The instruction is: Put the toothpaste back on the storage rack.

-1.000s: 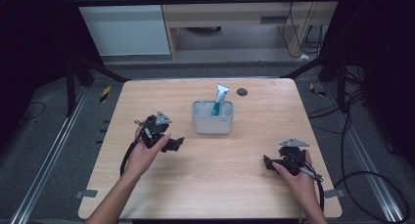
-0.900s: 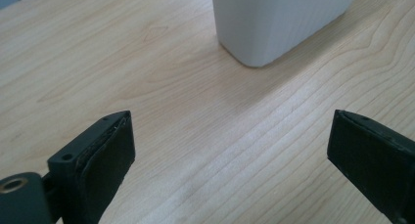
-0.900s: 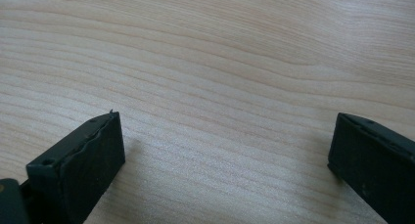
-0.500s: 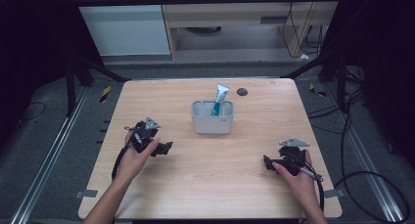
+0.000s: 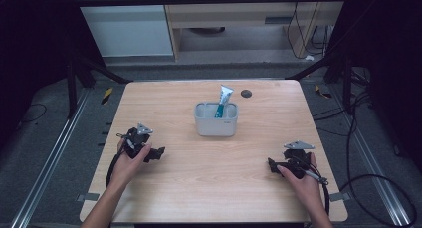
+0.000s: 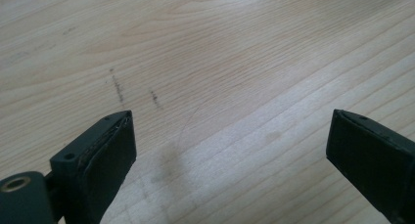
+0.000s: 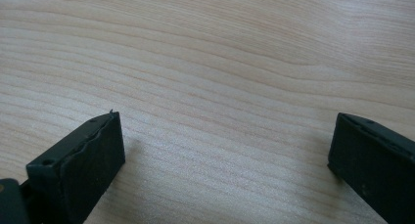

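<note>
Presently we hold the left hand-held gripper (image 5: 158,153) low over the bare wood near the left edge of the tabletop (image 5: 199,188), its jaws spread wide with nothing between them, and the right hand-held gripper (image 5: 271,165) near the right edge toward the near corner, jaws likewise wide apart and empty. Between us and the far edge, well apart from both, stands the grey holder (image 5: 216,126) with a blue-and-white tube (image 5: 222,101) upright inside it.

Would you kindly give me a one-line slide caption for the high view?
Both grippers, left and right, rest apart on the wooden table; a toothpaste tube stands in the grey holder.
</note>
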A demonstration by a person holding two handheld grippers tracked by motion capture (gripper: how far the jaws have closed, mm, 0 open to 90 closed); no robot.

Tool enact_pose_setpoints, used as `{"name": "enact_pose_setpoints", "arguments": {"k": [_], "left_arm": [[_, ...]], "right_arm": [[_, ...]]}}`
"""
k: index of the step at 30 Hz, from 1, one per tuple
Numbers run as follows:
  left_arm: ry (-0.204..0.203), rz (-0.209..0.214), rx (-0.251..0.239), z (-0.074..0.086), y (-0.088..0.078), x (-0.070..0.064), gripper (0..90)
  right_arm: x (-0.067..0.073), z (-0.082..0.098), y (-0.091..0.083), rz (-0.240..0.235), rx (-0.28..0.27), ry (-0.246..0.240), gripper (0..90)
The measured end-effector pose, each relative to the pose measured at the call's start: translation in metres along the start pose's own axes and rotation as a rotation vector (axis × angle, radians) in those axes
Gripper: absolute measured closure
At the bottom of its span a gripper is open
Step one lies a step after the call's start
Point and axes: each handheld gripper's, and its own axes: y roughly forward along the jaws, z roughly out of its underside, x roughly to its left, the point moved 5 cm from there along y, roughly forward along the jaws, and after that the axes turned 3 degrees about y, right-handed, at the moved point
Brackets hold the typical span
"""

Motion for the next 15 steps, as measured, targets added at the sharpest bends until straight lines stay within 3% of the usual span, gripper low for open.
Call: {"name": "enact_pose_setpoints", "arguments": {"k": [15], "left_arm": [[-0.045, -0.020, 0.020, 0.018, 0.006, 0.018, 4.0]], "right_arm": [[0.000, 0.000, 0.000, 0.000, 0.000, 0.000, 0.5]]}}
